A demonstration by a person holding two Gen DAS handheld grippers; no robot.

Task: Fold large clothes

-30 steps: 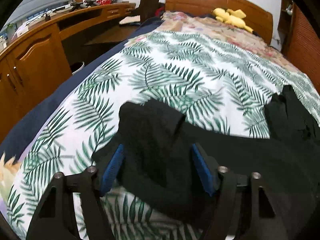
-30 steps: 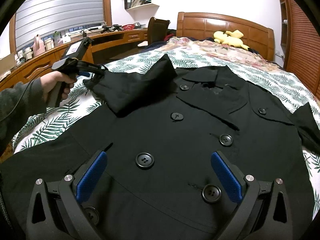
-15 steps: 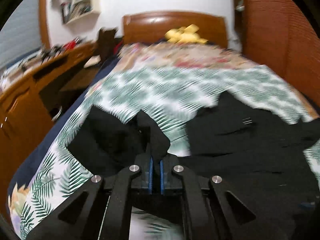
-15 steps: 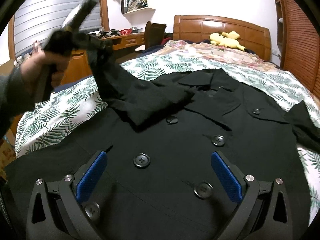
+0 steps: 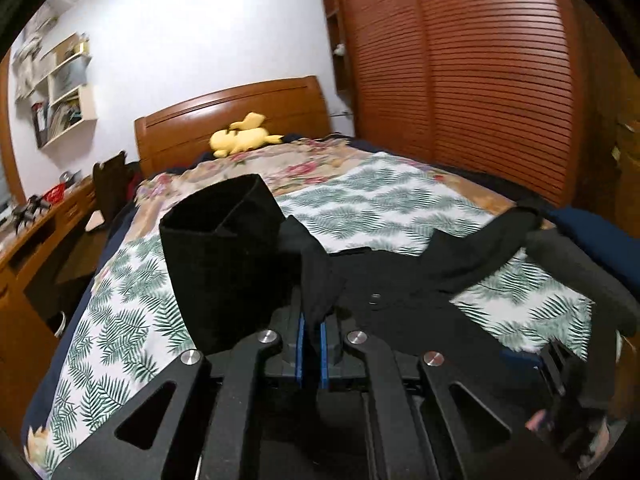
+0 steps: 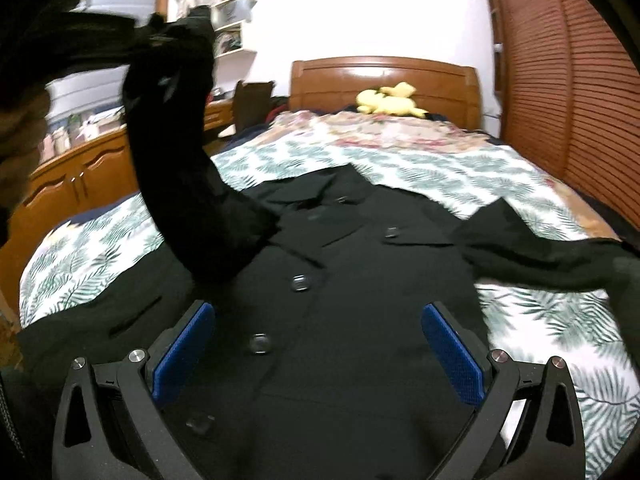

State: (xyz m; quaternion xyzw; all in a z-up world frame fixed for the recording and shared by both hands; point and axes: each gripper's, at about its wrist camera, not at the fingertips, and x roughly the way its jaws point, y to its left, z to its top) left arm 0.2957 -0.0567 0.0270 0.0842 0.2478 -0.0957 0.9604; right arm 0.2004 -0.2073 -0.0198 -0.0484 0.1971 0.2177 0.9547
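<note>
Since before: my left gripper (image 5: 312,354) has lifted the black sleeve (image 6: 180,168) high, clenched on it.
Right gripper (image 6: 320,354): released, over the matte buttoned coat (image 6: 360,300).

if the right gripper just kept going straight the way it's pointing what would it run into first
Most likely the black coat spread on the bed. The right gripper is open and empty, angled slightly down over the coat's buttoned front, so that fabric lies first in its line. Depth is hard to judge in this fisheye view.

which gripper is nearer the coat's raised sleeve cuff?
Left. The left gripper is clamped on the raised sleeve by its cuff. The right gripper hovers open over the coat front.
</note>
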